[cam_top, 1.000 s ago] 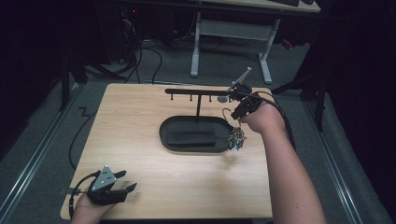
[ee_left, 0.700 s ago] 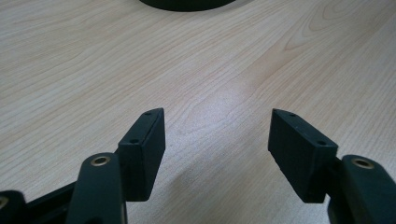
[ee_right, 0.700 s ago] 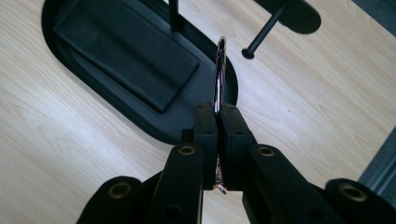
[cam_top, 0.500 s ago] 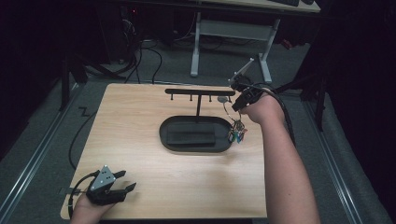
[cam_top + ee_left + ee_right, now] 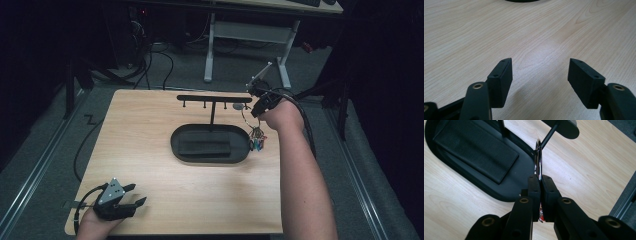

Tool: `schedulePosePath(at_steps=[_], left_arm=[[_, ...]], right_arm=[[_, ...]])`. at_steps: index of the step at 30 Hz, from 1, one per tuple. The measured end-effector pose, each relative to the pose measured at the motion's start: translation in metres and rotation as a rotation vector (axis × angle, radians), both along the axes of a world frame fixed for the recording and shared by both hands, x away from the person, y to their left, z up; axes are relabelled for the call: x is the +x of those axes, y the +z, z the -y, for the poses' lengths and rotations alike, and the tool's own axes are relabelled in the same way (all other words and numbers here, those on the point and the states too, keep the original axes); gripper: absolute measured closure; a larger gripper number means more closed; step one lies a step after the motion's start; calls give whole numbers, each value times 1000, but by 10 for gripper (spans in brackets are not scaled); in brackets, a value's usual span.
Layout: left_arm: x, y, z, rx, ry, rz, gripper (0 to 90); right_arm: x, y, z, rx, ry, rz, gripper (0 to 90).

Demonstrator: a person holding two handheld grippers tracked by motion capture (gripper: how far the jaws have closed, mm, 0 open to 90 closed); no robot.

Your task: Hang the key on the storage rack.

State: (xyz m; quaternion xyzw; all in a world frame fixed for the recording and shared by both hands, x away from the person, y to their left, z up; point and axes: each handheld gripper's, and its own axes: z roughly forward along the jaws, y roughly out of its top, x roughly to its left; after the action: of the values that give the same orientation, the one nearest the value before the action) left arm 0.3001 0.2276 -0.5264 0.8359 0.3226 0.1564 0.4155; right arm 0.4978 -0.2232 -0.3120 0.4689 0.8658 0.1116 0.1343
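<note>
Now right claw (image 5: 256, 107) higher, keyring (image 5: 246, 114) nearer rack (image 5: 214, 98)

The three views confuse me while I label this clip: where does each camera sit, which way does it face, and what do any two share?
High view: above the person's side, looking forward and down on the table; both forearms, left gripper and right gripper show.
Left gripper view: rides the left gripper, facing bare wood between open jaws.
Right gripper view: rides the right gripper, looking down at the black stand, jaws shut on a key ring.
Shared: the stand shows in the high and right gripper views.
</note>
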Motion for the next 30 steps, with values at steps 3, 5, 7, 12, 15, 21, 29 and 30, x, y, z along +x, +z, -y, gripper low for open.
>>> schedulePosePath(at_steps=[3,5,7,12,15,21,29,30], left_arm=[[0,0,0,-4,2,3,371],[0,0,0,-3,1,4,373],[0,0,0,-3,1,3,372],[-1,0,-1,-3,2,5,372],[-1,0,-2,-4,2,2,372],[-1,0,-2,2,-1,0,371],[-1,0,-1,7,-4,2,371],[-2,0,-1,6,-2,6,371]], right_arm=[[2,-3,-1,-8,3,7,874],[4,-5,-3,-19,-1,11,874],[5,-7,-4,-29,2,25,873],[8,-11,-5,-52,-12,36,871],[10,-12,-6,-71,-18,44,870],[12,-17,-7,-76,-24,37,869],[13,-26,-7,-74,-20,45,861],[13,-27,-7,-72,-18,44,861]])
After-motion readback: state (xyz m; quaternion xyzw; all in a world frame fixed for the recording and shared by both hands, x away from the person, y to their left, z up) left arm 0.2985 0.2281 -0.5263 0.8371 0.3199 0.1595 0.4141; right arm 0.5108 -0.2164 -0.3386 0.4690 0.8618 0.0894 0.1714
